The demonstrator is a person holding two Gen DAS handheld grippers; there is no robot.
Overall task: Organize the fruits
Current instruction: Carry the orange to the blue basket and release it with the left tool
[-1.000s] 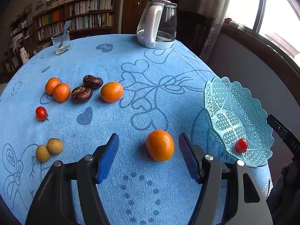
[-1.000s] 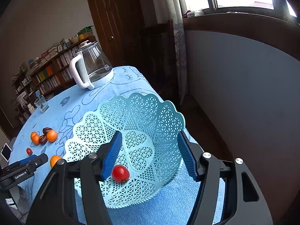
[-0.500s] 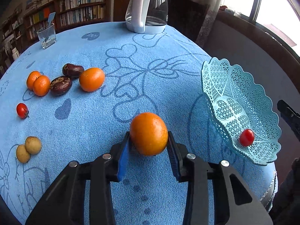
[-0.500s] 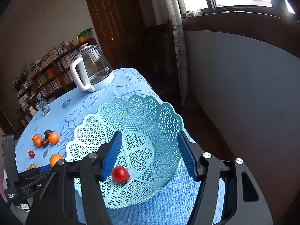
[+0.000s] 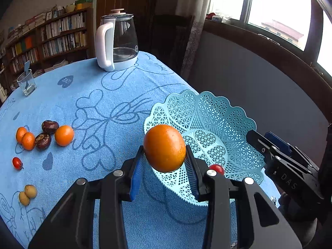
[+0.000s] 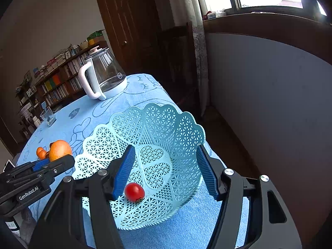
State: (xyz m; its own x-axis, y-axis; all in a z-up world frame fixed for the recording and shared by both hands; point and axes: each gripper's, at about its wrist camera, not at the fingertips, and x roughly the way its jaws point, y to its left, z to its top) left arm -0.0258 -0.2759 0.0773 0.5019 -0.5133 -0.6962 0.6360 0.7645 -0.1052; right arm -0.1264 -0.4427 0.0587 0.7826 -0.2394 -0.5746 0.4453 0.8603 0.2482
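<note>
The left gripper (image 5: 164, 166) is clamped on a round orange mandarin (image 5: 164, 147), its blue ribbed pads pressing the fruit from both sides. The mandarin is held up off the blue embroidered tablecloth (image 5: 103, 108), in front of the near left rim of the pale turquoise lattice plastic basket (image 5: 217, 112). In the right wrist view the same fruit shows left of the basket, between those blue pads.

The right gripper (image 6: 164, 172) stands about half open with nothing between its pads; its fingers straddle the near side of the basket, the left pad over the bowl and the right pad just outside the rim. A small red cherry tomato (image 6: 134, 191) lies in the basket's near part, just beside the left pad.

On the cloth to the left lie three smaller orange mandarins (image 5: 64, 135) with two dark brown chestnut-like fruits (image 5: 43, 141) among them, a second cherry tomato (image 5: 17, 163) nearer, and two small tan round fruits (image 5: 27, 194) nearest. Far across the table stand a glass kettle with a white handle (image 5: 116, 45) and a clear drinking glass (image 5: 26, 82).
</note>
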